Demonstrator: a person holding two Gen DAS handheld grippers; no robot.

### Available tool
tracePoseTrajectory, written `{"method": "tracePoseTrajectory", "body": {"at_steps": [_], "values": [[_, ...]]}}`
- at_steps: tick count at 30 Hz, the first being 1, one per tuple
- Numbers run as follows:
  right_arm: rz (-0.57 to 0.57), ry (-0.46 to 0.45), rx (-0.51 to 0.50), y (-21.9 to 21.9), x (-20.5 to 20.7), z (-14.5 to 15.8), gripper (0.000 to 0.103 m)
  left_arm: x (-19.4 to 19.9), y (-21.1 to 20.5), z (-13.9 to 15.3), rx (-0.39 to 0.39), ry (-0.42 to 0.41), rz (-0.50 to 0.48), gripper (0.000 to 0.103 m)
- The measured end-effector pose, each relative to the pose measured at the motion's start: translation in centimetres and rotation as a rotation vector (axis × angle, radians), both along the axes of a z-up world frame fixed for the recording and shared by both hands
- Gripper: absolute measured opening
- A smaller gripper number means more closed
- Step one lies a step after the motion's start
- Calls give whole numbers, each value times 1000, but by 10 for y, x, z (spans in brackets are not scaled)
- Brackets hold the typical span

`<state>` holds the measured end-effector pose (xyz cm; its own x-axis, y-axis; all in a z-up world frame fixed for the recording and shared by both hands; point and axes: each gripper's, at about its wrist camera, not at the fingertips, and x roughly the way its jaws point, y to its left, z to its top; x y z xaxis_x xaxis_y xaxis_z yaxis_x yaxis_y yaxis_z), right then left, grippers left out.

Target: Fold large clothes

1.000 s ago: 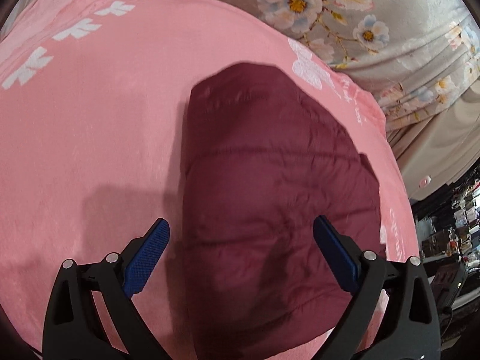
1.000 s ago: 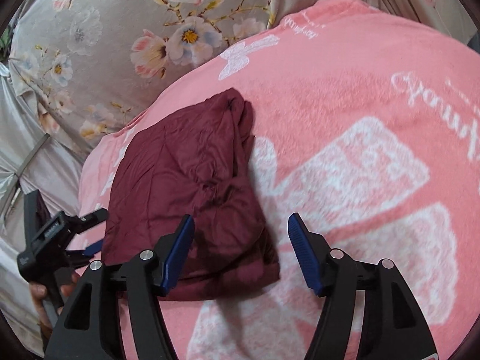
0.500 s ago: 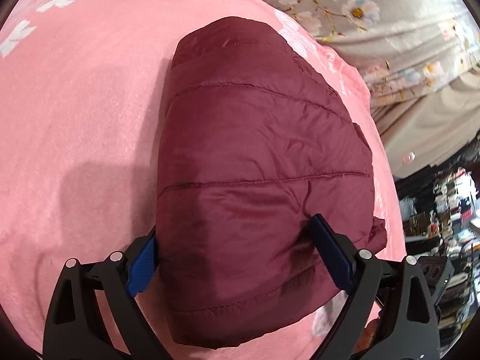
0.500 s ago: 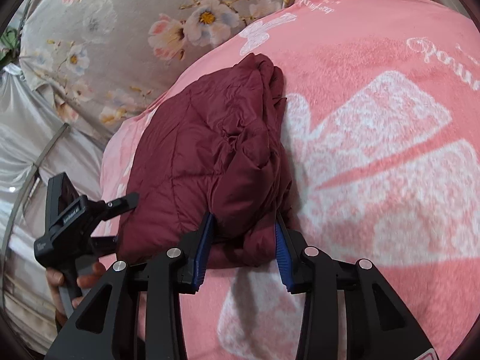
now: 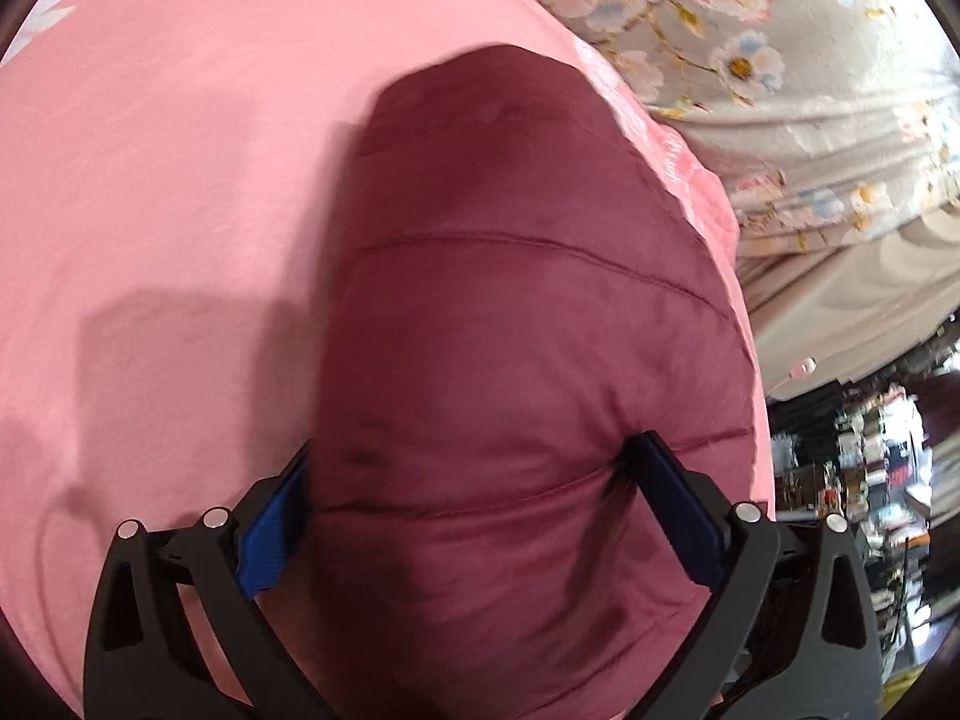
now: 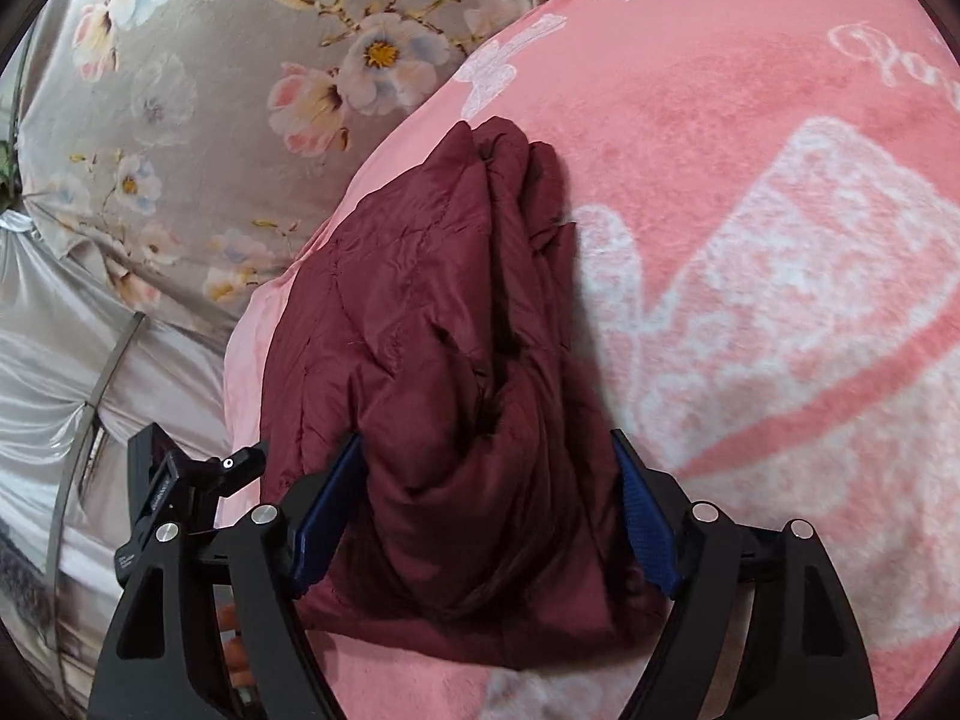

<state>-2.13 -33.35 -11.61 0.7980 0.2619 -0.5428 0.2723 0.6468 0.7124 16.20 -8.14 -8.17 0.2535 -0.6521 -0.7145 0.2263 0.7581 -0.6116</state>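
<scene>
A folded dark red quilted jacket (image 5: 516, 330) lies on a pink blanket (image 5: 150, 192). My left gripper (image 5: 474, 510) straddles the jacket's near end, blue pads wide apart and pressing its sides, the bundle filling the gap. In the right wrist view the jacket (image 6: 444, 360) shows as a thick folded bundle on the pink blanket (image 6: 780, 240). My right gripper (image 6: 486, 510) has its pads wide, on either side of the bundle's near end. The left gripper (image 6: 180, 498) shows at the lower left, at the jacket's other side.
A grey floral sheet (image 5: 780, 60) lies beyond the blanket, also in the right wrist view (image 6: 210, 90). Grey fabric (image 6: 60, 372) hangs off the bed's side. Cluttered shelves (image 5: 870, 480) stand past the bed's edge.
The right gripper, clamped narrowly on the jacket half a second ago, now has its pads spread wider around the bundle. The left gripper stays around the jacket's end; the jacket has shifted a little.
</scene>
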Motion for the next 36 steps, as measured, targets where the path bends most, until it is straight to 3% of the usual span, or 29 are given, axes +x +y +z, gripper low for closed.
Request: {"method": "tracePoseTrajectory", "body": {"at_steps": [1,2,3,4,6,9,17,22,26,31,36], "values": [[14,-11,5,2,3,0,62,-1,-4,2,19,-8,3,93],[20,-27,33,2,6,0,48,-3,-6,5,34,-23,6,89],[19,-38,50,2,5,0,35,-6,-7,12,53,-61,6,78],[19,-49,48,3,4,4,30,-10,-9,20,75,-105,-1,64],[18,-67,-25,10,1,19,21,-18,-11,38,86,-178,-35,47],[20,-117,-166,28,-7,51,19,-34,-15,72,102,-301,-75,36],[-11,-351,-413,60,-38,148,18,-73,3,159,38,-564,-81,35],[-40,-471,-549,81,-45,191,18,-89,13,214,21,-738,-75,36],[-48,-560,-603,94,-39,220,18,-93,31,246,15,-858,-66,36],[-39,-643,-677,118,-24,244,18,-90,53,268,15,-983,-34,36],[-19,-702,-738,146,0,253,18,-77,83,273,7,-1047,-15,37]]}}
